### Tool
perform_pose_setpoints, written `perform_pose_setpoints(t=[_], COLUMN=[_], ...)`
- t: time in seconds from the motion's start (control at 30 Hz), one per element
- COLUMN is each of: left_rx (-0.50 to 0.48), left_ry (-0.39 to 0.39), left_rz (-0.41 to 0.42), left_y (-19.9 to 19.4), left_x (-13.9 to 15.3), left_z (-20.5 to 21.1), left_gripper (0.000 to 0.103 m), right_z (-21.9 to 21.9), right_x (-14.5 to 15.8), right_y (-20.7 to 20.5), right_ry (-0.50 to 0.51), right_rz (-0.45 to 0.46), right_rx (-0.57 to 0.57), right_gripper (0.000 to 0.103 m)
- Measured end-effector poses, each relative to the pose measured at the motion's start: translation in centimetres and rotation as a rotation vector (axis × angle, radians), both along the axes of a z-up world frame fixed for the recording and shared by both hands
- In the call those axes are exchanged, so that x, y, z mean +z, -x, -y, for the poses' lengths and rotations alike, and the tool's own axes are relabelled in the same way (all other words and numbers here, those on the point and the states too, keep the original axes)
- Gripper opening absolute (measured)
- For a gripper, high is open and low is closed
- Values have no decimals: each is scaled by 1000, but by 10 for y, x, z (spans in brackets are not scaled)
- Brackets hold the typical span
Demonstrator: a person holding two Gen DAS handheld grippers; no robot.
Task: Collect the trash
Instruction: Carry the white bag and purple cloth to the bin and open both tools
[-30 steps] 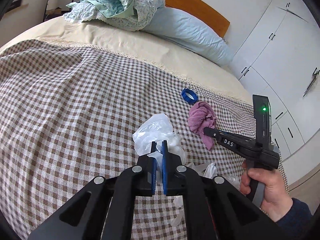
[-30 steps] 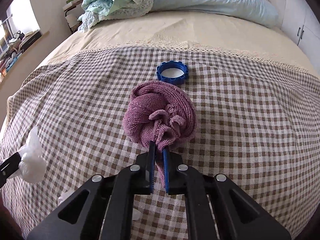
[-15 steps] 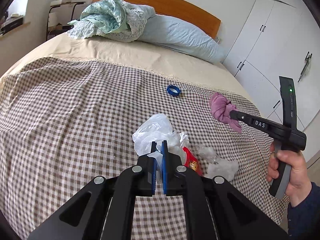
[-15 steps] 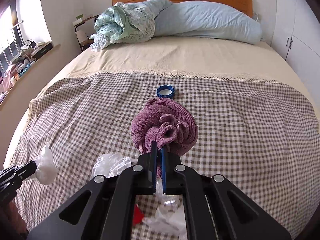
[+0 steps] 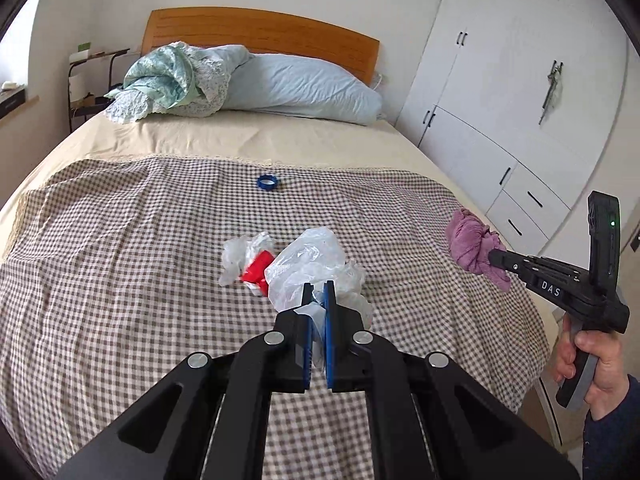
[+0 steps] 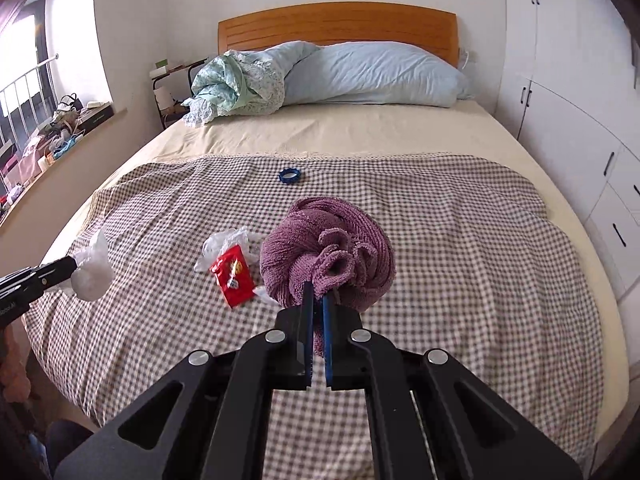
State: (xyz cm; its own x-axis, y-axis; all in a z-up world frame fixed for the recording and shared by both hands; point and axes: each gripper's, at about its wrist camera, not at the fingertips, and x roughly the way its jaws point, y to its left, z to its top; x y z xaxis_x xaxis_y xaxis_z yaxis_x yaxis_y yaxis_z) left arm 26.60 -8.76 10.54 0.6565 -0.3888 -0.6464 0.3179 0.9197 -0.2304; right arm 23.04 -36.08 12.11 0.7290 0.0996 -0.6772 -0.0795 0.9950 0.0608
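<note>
My left gripper (image 5: 318, 292) is shut on a clear plastic bag (image 5: 310, 266) and holds it above the checked blanket (image 5: 120, 260); it also shows in the right wrist view (image 6: 90, 270). My right gripper (image 6: 316, 298) is shut on a crumpled purple cloth (image 6: 328, 252), lifted off the bed; the cloth also shows at the right of the left wrist view (image 5: 472, 246). A red snack wrapper (image 6: 234, 276) and crumpled clear plastic (image 6: 228, 246) lie on the blanket. A blue ring (image 6: 290, 176) lies farther back.
A blue pillow (image 6: 376, 76) and a bundled green quilt (image 6: 236, 84) lie at the wooden headboard (image 6: 336, 26). White wardrobe doors (image 5: 520, 100) stand along the right. A cluttered windowsill (image 6: 52, 136) runs along the left.
Both grippers have risen and pulled back from the bed with the bag and the cloth in them. The red wrapper and clear plastic underneath have come into view.
</note>
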Motion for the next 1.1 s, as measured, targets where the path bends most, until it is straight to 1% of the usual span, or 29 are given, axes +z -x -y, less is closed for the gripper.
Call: perform_pose_setpoints(t=[0.1,0.23,0.37,0.53,0.67,0.73,0.8,1.03,1.1], left_rx=[-63,-140,-233,-347,-433,-477,-520,-655,-687], left_ry=[-13,-29,-38,-55,-104,-131,-165,-276,-301], left_rz=[35,61,59,27,-15,-41,-62,-158,-173], left_y=[35,78,115,154,179,188,198,224,232], left_x=[11,15,9,-12,-36,-52,-68,-130,-144], left_z=[28,67,107,157,200,220,242,303,319], left_gripper=[2,2,2,2,2,2,2,2,2], right_z=[26,60,85,114,133,143,151,165,168], right_x=[-1,-6,-18,-50,-94,-125,-158,-268,-301], right_y=[45,103,160,226,271,290,302,325,322], right_ry=[44,54,72,65,32,10,-34,-109,-142], right_rz=[13,15,18,-19,-71,-115,-168,-353,-407], right_rx=[-30,-60,-92,-149,-189,-215,-236,-289,-300], right_gripper=[4,4,4,4,4,4,4,4,4])
